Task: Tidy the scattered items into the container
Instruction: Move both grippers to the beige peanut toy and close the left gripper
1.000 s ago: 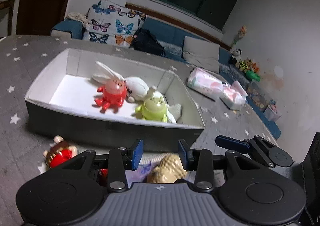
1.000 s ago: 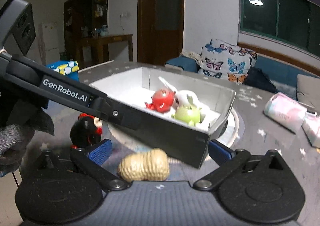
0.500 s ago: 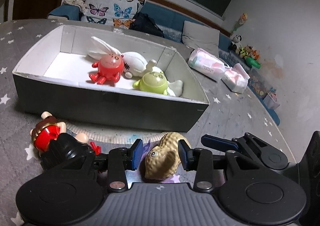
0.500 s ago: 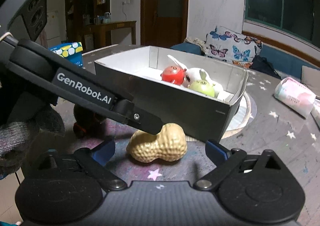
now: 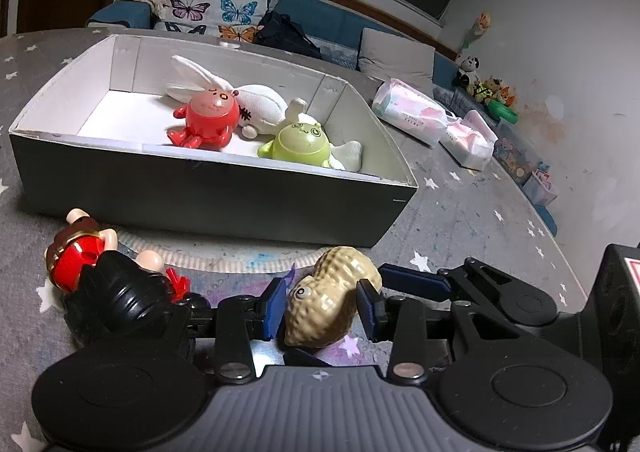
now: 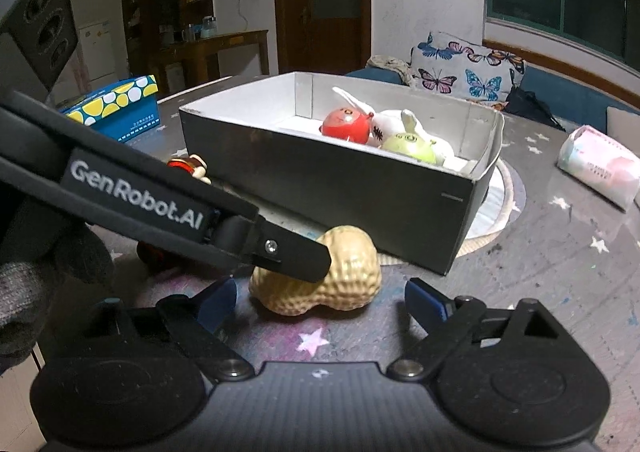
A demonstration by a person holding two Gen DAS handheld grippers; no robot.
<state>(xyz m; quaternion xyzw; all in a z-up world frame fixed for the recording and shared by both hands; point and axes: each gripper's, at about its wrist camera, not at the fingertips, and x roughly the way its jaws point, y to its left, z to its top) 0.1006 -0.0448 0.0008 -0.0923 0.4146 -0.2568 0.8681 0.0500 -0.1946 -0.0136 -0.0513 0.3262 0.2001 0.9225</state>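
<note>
The peanut toy (image 5: 328,302) lay between the left tongs (image 5: 322,310), narrow but not visibly pinching, long axis toward one o'clock; the right tongs (image 6: 320,298), wide and empty, had been closing

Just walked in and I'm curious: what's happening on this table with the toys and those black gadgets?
A person is tidying toys into the grey box, using a hand-held tool in each hand. The left tool has its two fingers on either side of the peanut toy, which lies on the table in front of the box. The right tool, its fingers spread wide and just narrowing, faces the same peanut. A red toy, a green toy and a white plush already lie in the box.
</note>
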